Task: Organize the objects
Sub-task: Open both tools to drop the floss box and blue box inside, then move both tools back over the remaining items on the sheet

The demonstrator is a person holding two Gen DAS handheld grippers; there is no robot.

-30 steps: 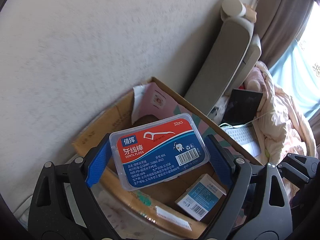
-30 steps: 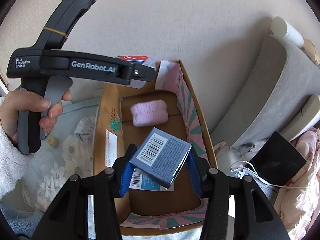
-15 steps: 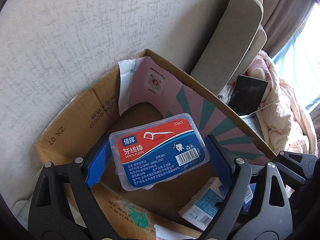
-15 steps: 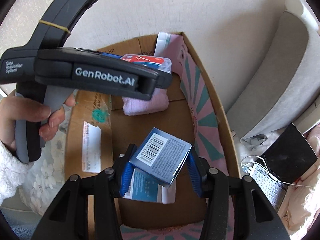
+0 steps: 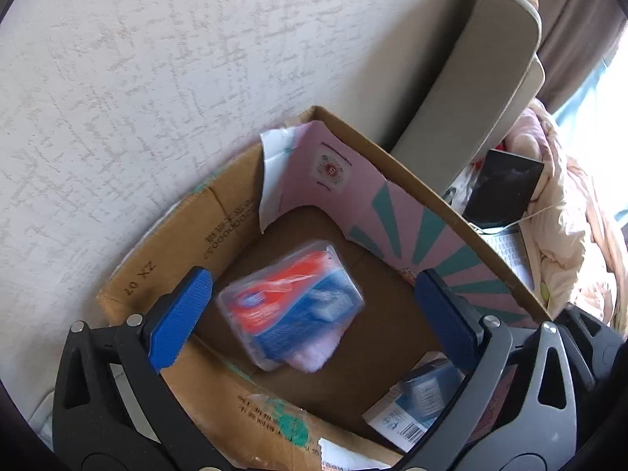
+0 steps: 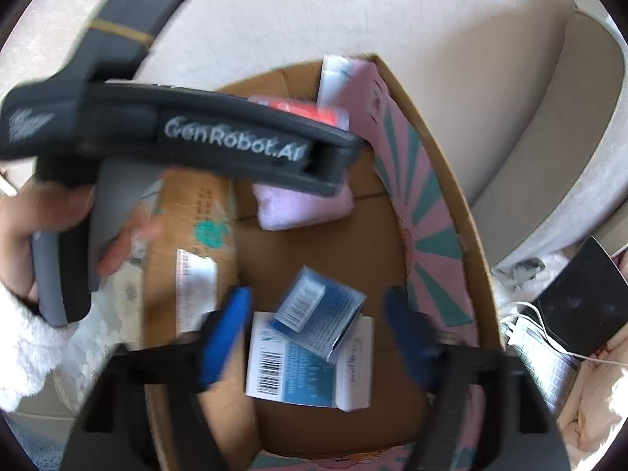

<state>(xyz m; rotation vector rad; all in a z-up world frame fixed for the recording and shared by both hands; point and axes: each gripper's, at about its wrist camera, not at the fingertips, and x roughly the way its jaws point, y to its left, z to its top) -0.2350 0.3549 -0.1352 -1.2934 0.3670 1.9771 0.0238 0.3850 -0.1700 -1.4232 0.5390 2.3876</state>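
In the carton (image 5: pixel 243 396), mid-frame, the floss box (image 5: pixel 292 316) lies blurred atop a pink cloth (image 5: pixel 314 353), untouched between the left gripper (image 5: pixel 310 314)'s spread fingers, and the small blue box (image 6: pixel 320 310) rests on a white box (image 6: pixel 353 369) between the right gripper (image 6: pixel 316 329)'s parted fingers.

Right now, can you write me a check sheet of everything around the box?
Surface: cardboard box against a wall.
Job's things: floss box on a pink cloth; small blue box on a white box, all in the cardboard box.
Clutter: nothing seen.
Tools: left tool open, empty; right tool open, empty.
Cables: white cable by a keyboard.
Surroundings: tablet, blanket.
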